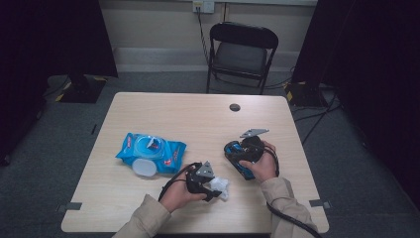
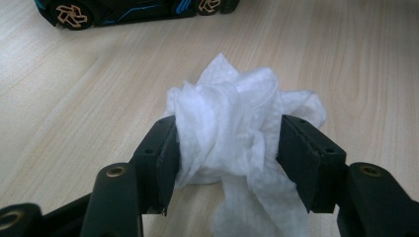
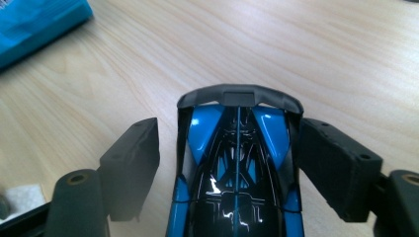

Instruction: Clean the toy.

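we start at the left gripper [image 2: 230, 148]: its jaws are clenched on a bunched white wipe [image 2: 237, 128], pads pressing into the wad from both sides, with loose folds spilling above and below the grip. in the high view this gripper [image 1: 217, 191] sits low over the near part of the table [image 1: 198, 114], the wipe [image 1: 219, 186] at its tip.

the right gripper [image 3: 230, 163] straddles a black and blue toy car [image 3: 237, 168]. the right pad lies against the car's flank; the left pad stands off with a visible gap, so we judge this grip released, not yet a hold. in the high view the car [image 1: 238, 157] sits under the right gripper [image 1: 237, 151], well right of the blue wipes pack [image 1: 151, 151] and just beside the wipe.

risks, in our judgement:
- the car is glossy and tapered; closing on it off-centre may squirt it forward or roll it away on its wheels [image 2: 71, 15].
- with one pad touching first, closing will shove the car sideways before it is pinched.
- the wipe is held by a soft wad only; rubbing hard may drag folds out of the jaws.
- an unsecured car will slide under wiping pressure.
- the pack lid is open; wipes left inside may dry.
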The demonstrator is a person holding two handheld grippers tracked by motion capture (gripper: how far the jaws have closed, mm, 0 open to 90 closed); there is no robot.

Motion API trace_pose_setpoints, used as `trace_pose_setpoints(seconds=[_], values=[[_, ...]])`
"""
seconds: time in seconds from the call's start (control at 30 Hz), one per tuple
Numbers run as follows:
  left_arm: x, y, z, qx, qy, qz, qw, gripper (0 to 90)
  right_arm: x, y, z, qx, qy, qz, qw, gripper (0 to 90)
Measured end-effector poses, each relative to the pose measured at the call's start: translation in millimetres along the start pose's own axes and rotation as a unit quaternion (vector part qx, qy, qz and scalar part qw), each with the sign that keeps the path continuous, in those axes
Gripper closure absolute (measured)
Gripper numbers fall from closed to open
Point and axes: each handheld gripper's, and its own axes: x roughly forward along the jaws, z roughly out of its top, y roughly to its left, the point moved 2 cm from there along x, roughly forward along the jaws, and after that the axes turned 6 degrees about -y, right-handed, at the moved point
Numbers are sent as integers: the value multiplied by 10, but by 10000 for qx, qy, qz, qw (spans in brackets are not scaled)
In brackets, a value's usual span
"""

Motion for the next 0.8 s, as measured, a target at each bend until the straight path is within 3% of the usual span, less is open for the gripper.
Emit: trace_pose_setpoints(seconds=[0.1, 0.23, 0.33, 0.5, 0.8], values=[[0, 1, -1, 11, -2, -3, 10000, 416, 43, -27, -15, -82, 50, -118, 9999, 253], [2, 4, -3, 9, -19, -9, 10000, 417, 96, -45, -29, -3, 103, -146, 9998, 218], [2, 4, -1, 25, -7, -4, 10000, 419, 144, -31, -23, -53, 127, -145, 9998, 184], [5, 5, -3, 18, -28, -10, 10000, 419, 223, -25, -35, -79, 270, -73, 9996, 178], [5, 6, -3, 38, -16, -11, 10000, 420, 324, -13, -63, -78, 362, -148, 9992, 188]])
